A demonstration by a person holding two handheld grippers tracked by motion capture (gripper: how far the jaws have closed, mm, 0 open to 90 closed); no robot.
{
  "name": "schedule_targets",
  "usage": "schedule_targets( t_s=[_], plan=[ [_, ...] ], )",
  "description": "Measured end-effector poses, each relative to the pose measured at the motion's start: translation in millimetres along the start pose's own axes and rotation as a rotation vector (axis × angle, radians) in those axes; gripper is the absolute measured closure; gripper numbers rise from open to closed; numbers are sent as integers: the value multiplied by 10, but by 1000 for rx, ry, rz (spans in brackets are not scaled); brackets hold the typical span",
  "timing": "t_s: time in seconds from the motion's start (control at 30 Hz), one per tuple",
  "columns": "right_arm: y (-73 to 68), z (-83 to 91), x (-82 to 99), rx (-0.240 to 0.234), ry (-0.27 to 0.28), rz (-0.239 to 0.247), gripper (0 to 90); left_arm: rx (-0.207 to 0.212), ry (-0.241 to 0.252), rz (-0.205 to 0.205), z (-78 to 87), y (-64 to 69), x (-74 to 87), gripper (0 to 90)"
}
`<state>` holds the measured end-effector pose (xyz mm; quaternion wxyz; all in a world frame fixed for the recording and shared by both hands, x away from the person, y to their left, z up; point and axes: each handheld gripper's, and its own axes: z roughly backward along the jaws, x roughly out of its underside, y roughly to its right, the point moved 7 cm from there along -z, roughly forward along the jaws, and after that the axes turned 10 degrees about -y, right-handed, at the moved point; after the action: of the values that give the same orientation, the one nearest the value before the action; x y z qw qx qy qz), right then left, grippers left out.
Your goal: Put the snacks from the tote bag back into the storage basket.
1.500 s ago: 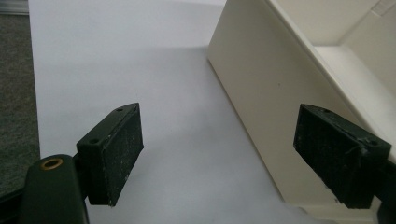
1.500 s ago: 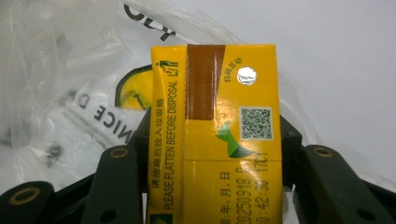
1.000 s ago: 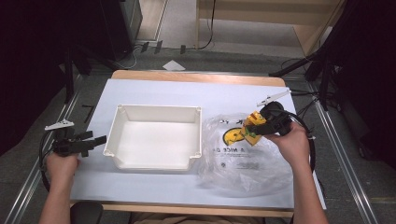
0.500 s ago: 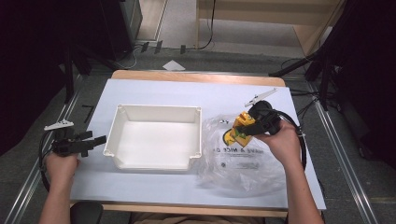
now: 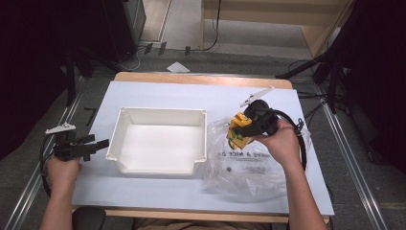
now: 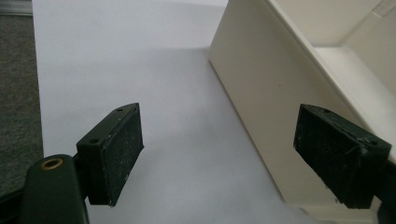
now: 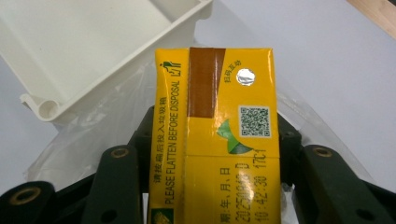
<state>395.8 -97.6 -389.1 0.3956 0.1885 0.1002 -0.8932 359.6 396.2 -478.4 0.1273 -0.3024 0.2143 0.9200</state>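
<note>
White table (image 5: 158,96), centre frame, carries a cream bin (image 5: 160,139). Your right gripper (image 5: 245,128), right of centre, clamps a yellow drink carton (image 5: 238,134) above the clear plastic bag (image 5: 244,163). Your left gripper (image 5: 98,144), lower left, gapes unloaded beside the bin.

The white tray (image 5: 161,167) stands mid-desk (image 5: 158,93), its raised walls blocking any low pass straight across, while its open top is free from above. Bare desk lies behind and in front of it, and a narrow strip runs along its left wall. To the right, a crumpled clear bag (image 5: 239,165) fills the desk just beside the tray.
</note>
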Motion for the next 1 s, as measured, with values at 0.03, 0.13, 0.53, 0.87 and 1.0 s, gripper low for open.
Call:
schedule_targets(
  t_s=[0.03, 0.13, 0.53, 0.87, 1.0],
  plan=[
    [-7, 1, -14, 1, 3, 4, 526, 1, 0, -1, 1, 1, 0, 168],
    [-21, 4, -46, 3, -1, 13, 527, 2, -1, 1, -1, 3, 3, 168],
    [-112, 3, -183, 6, -3, 43, 527, 3, 4, 5, 10, -7, 6, 168],
    [-235, 34, -436, -14, 16, 85, 528, 5, 10, 7, 11, 2, 0, 168],
    [-266, 32, -524, -19, 15, 96, 528, 5, 11, 8, 11, 1, 0, 168]
  ],
)
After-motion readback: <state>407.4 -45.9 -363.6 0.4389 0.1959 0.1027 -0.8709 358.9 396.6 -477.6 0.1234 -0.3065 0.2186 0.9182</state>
